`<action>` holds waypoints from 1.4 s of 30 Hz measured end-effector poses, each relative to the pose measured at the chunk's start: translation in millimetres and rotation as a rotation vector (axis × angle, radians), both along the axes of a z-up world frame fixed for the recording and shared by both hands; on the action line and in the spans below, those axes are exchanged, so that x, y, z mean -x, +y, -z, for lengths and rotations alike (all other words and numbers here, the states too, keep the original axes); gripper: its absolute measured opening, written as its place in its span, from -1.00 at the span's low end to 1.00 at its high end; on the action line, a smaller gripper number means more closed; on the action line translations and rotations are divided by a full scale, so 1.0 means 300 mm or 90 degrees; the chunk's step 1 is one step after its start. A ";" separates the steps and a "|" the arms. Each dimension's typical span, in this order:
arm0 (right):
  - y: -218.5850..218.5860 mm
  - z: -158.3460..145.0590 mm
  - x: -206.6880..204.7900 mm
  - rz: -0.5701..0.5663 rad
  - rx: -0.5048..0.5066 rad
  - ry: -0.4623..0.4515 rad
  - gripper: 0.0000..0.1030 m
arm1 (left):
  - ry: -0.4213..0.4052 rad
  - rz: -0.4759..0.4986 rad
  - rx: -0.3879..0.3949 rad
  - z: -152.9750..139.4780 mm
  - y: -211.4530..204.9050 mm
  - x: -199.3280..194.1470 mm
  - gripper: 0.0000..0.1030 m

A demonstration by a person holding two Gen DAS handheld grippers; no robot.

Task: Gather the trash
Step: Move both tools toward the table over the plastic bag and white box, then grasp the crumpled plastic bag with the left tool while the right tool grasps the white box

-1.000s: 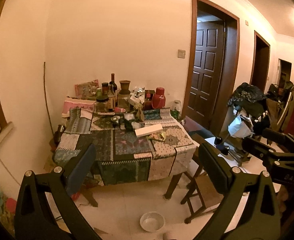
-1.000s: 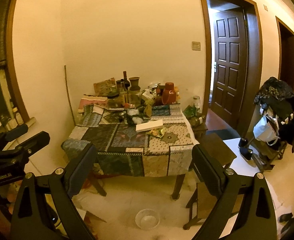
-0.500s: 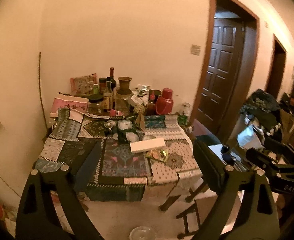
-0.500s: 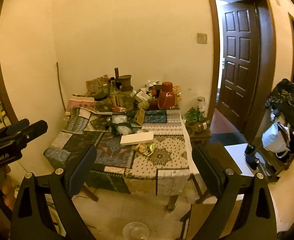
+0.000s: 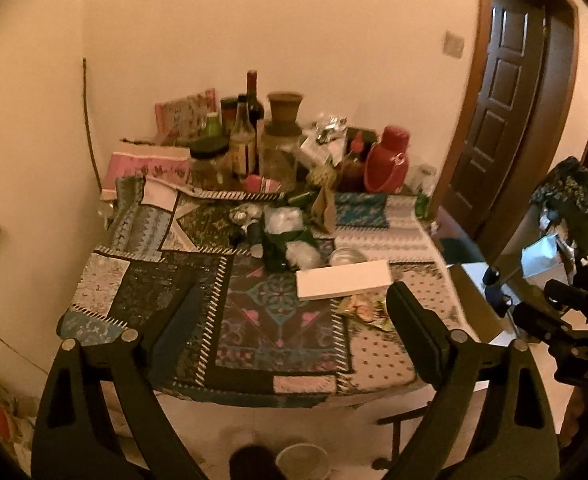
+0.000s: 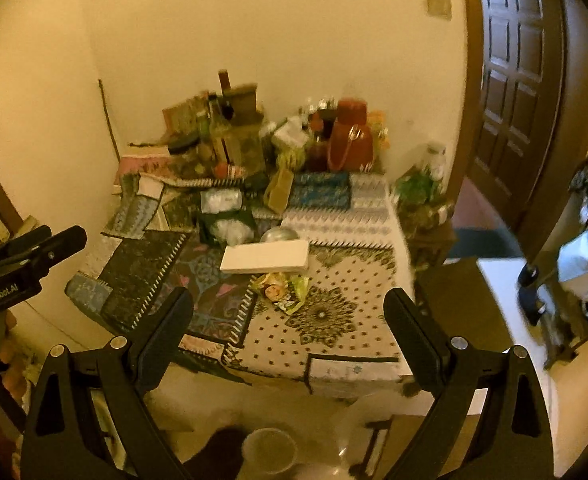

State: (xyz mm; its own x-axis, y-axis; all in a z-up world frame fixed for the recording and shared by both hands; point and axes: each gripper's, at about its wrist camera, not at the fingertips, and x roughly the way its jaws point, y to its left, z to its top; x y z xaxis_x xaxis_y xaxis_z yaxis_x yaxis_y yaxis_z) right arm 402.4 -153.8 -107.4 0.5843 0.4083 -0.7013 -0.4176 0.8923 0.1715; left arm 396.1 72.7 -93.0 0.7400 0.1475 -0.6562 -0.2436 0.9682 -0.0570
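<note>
A table with a patchwork cloth (image 5: pixel 278 344) (image 6: pixel 333 336) stands ahead of both grippers. On it lie a crumpled colourful snack wrapper (image 5: pixel 363 308) (image 6: pixel 284 290), a flat white box (image 5: pixel 343 280) (image 6: pixel 266 256), and a dark green bag with white crumpled plastic (image 5: pixel 290 246) (image 6: pixel 226 226). My left gripper (image 5: pixel 294 320) is open and empty, above the table's near edge. My right gripper (image 6: pixel 290 320) is open and empty, just short of the wrapper. Each gripper shows at the side of the other's view.
Bottles, jars, a brown vase (image 5: pixel 284 114) and a red thermos (image 5: pixel 387 160) (image 6: pixel 349 138) crowd the table's back by the wall. A pale bowl (image 5: pixel 301 462) (image 6: pixel 270 450) sits on the floor below. A dark door (image 6: pixel 521 80) and a wooden stool (image 6: pixel 449 300) are at the right.
Both grippers have moved forward and closer to the table, which now fills more of each view. Both stay open and empty.
</note>
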 end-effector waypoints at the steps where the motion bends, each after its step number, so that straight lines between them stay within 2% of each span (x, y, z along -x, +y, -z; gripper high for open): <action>1: 0.020 0.022 -0.034 0.003 -0.006 0.018 0.84 | 0.010 0.003 0.004 0.023 0.032 -0.038 0.81; 7: 0.109 0.153 -0.245 0.055 -0.044 0.107 0.84 | 0.057 0.040 0.025 0.126 0.190 -0.233 0.81; 13: 0.172 0.363 -0.464 0.125 -0.092 0.236 0.79 | 0.120 0.059 0.070 0.276 0.322 -0.462 0.81; 17: 0.178 0.481 -0.562 0.168 -0.115 0.302 0.74 | 0.154 0.075 0.131 0.379 0.367 -0.578 0.80; 23: 0.194 0.598 -0.638 0.192 -0.136 0.357 0.62 | 0.199 0.072 0.231 0.520 0.398 -0.697 0.62; 27: 0.198 0.638 -0.658 0.195 -0.156 0.375 0.48 | 0.226 0.068 0.267 0.589 0.405 -0.747 0.57; 32: 0.192 0.656 -0.670 0.183 -0.198 0.398 0.07 | 0.249 0.081 0.298 0.640 0.396 -0.790 0.38; 37: 0.201 0.613 -0.671 0.157 -0.229 0.390 -0.39 | 0.261 0.089 0.303 0.659 0.374 -0.809 -0.22; 42: 0.243 0.530 -0.664 0.129 -0.205 0.341 -0.50 | 0.245 0.091 0.287 0.625 0.364 -0.799 -0.45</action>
State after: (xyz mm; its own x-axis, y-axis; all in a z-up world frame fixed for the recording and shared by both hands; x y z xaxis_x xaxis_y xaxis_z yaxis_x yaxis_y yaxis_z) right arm 601.6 -80.9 -266.5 0.2761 0.5648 -0.7777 -0.0295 0.8137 0.5805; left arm 635.9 181.8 -280.5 0.4290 -0.2905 -0.8553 -0.1973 0.8938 -0.4026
